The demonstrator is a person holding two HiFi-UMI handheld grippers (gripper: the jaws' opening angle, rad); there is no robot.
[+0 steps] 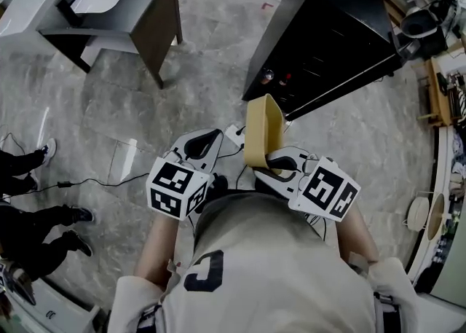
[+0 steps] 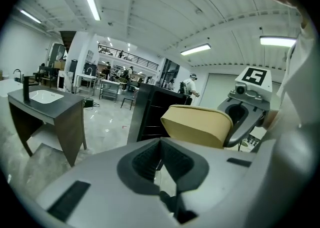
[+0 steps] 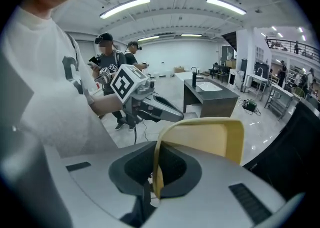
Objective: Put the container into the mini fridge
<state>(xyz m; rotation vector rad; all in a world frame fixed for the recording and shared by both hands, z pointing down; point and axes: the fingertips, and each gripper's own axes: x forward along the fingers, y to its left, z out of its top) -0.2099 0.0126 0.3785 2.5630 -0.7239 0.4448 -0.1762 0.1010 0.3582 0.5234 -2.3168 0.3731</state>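
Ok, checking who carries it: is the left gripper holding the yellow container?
No, the left gripper has its fingers together on nothing; the right gripper clamps the yellow container.

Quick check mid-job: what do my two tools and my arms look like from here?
Both the left tool and the right tool are pale grey moulded shells with dark ribbed pads. Each carries a white cube with black square markers. The forearms are bare below short pale sleeves of a beige shirt with a dark figure on it.
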